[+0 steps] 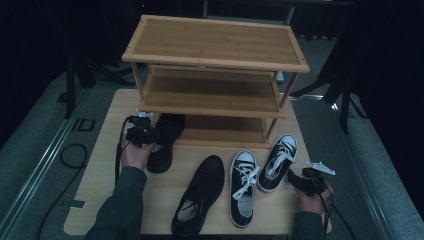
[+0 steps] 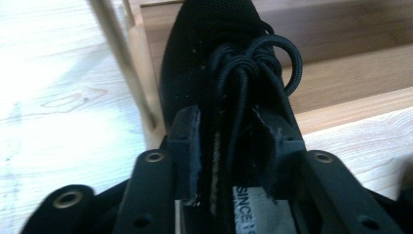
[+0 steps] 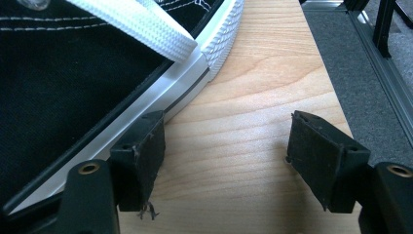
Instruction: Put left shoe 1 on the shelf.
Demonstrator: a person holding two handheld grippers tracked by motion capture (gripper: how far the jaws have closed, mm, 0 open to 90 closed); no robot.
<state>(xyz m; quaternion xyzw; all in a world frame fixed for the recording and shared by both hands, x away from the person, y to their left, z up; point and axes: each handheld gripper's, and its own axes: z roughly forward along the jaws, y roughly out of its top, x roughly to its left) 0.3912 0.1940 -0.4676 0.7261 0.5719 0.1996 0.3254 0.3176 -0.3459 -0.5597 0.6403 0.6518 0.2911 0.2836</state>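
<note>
Table [image 1: 100,175] (rack [image 1: 215,45], four shoes [image 1: 200,192])

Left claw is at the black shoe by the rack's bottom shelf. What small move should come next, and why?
Probably draw the left claw back off the black shoe: its jaws stand apart around the tongue and laces, and the toe already sits on the rack's bottom shelf.

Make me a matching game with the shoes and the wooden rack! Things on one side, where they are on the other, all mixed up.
Things:
1. Black shoe at the left gripper
2. Other black shoe
3. Black-and-white sneaker nearest the right gripper
4. Wooden rack

Places:
A. Lying near the table's front edge
B. Standing at the back of the table
C. Toe pushed onto the lowest shelf
D. Beside its matching sneaker, right of the black shoes

Pairs: 1-C, 2-A, 3-D, 4-B
</note>
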